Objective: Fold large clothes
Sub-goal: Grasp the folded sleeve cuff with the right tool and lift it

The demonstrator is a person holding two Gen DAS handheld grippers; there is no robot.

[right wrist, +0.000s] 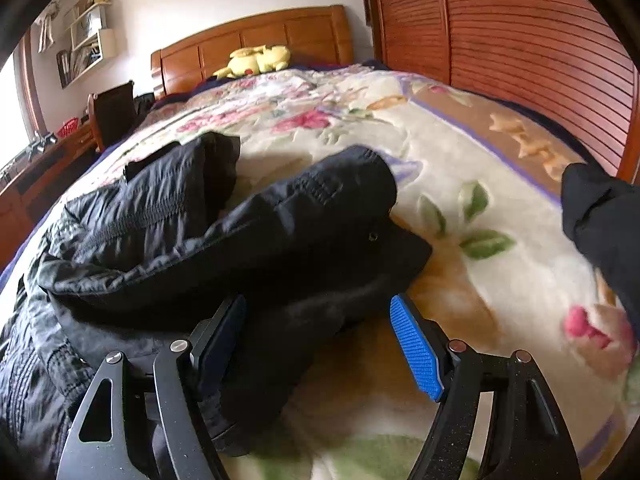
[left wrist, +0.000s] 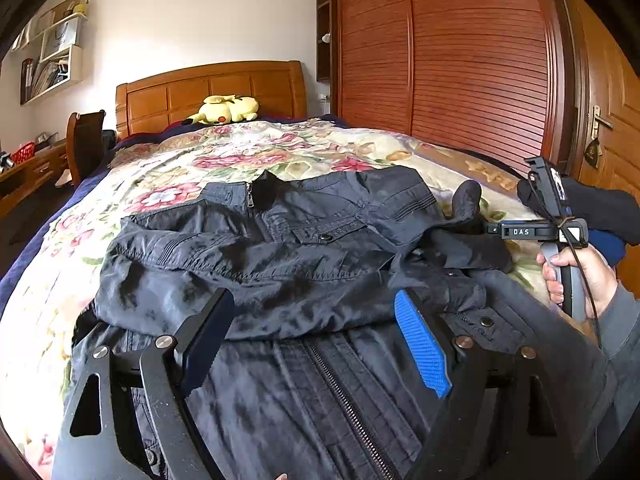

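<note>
A dark navy jacket (left wrist: 280,248) lies zip-up on the floral bed blanket (left wrist: 240,152), with one sleeve (left wrist: 224,256) folded across its chest. My left gripper (left wrist: 312,300) hovers over the jacket's middle, open. Its fingers stand wide apart and only flat fabric lies below them. In the right wrist view the jacket (right wrist: 200,240) is bunched at the left, and its other sleeve (right wrist: 320,200) lies across the blanket (right wrist: 480,280). My right gripper (right wrist: 318,302) is open above the jacket's right edge and grips nothing. A hand (left wrist: 576,276) holds that gripper's handle at the right.
A yellow plush toy (left wrist: 226,110) rests against the wooden headboard (left wrist: 208,88). A slatted wooden wardrobe (left wrist: 460,60) and a door (left wrist: 612,120) stand right of the bed. Left of it are a chair (left wrist: 86,140) and a desk (left wrist: 32,168). A dark sleeve (right wrist: 604,216) juts in from the right.
</note>
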